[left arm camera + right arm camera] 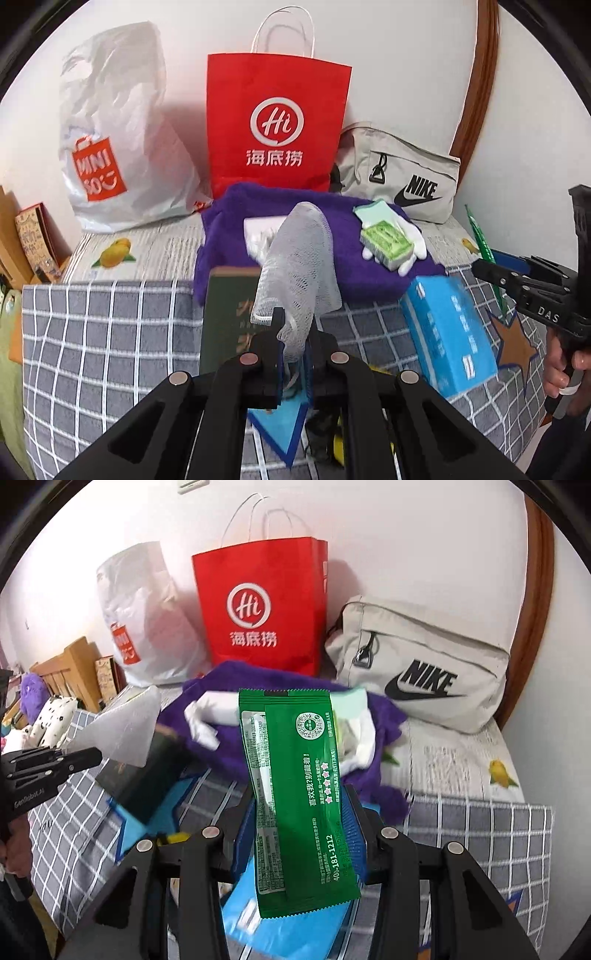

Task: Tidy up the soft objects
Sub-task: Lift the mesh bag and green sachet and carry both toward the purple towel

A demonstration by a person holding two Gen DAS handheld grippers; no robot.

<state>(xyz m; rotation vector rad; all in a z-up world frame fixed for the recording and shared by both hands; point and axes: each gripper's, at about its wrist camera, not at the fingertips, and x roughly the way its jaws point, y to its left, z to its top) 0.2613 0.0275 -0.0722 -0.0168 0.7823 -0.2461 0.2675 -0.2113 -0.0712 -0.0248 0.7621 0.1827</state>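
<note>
Left gripper (293, 345) clamped white mesh net cloth (295, 266); right gripper (301, 834) clamped flat green foil packet (295, 794) above bed (110, 314).

Home bedroom, checked bedding (103, 332), wooden headboard (74, 664), shopping bags (277, 125)

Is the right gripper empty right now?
No, the right gripper is shut on a green packet standing upright between its jaws.

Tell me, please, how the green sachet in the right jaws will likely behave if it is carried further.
The green sachet probably stays fairly flat: it stands upright above the right gripper without drooping. Its glossy film looks slippery, so it may slide. It seems light and unlikely to break.
</note>
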